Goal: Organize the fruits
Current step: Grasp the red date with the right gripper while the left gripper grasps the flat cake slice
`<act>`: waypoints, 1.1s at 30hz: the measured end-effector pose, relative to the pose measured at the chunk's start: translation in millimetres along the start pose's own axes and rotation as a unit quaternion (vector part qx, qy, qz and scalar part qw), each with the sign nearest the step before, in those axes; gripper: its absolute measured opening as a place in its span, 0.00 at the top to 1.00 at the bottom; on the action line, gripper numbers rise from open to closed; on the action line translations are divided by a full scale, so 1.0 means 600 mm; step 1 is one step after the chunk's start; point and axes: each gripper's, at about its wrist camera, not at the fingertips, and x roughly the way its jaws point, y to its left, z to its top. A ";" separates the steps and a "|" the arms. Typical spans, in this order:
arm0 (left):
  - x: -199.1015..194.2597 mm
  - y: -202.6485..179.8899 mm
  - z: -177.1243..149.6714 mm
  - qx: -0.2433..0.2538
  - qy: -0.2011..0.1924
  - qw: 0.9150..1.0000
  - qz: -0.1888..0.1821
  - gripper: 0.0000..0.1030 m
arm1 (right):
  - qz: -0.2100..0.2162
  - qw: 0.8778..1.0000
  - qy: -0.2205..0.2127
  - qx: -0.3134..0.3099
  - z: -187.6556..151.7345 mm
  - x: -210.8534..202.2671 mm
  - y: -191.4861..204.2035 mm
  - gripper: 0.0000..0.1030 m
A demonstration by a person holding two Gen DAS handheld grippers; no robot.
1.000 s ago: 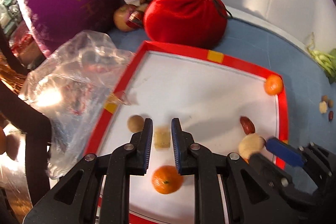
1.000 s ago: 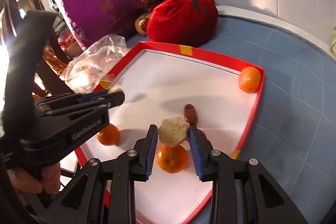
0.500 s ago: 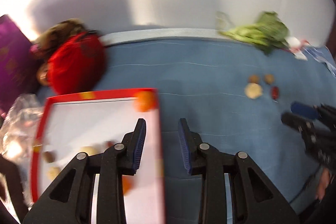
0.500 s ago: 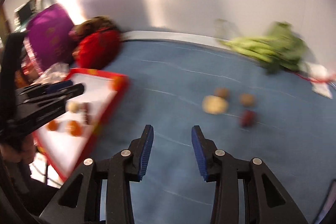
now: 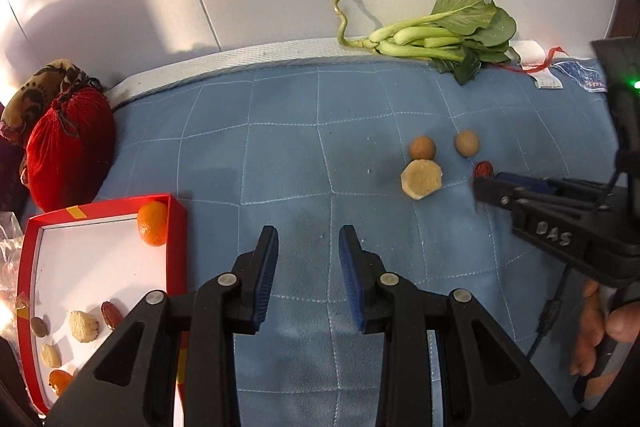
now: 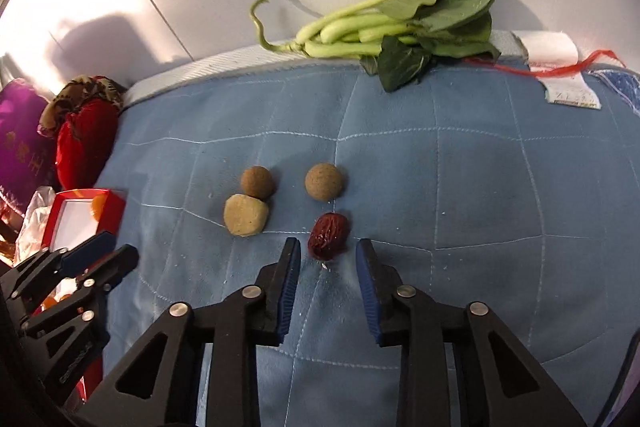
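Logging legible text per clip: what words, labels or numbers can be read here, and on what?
"DAS": right hand-held gripper, on its black body, in the left wrist view.
Gold characters: purple bag, too blurred to read.
White tag on the blue cloth's edge: print too small.
Raised lettering on the left hand-held gripper: unreadable.
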 end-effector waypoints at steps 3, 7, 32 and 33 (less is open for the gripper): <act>0.001 -0.009 0.008 0.002 -0.009 1.000 -0.003 0.72 | -0.016 1.000 0.011 0.001 0.002 0.023 0.005 0.81; 0.005 -0.031 0.021 0.011 -0.021 1.000 -0.019 0.72 | -0.015 1.000 0.007 0.005 0.007 0.031 0.004 0.82; 0.104 -0.113 0.057 0.009 0.023 0.998 -0.062 0.55 | 0.018 0.999 -0.009 0.029 -0.049 -0.086 -0.118 0.82; 0.106 -0.113 0.057 0.008 0.022 0.998 -0.061 0.55 | 0.020 0.999 -0.007 0.029 -0.049 -0.084 -0.118 0.82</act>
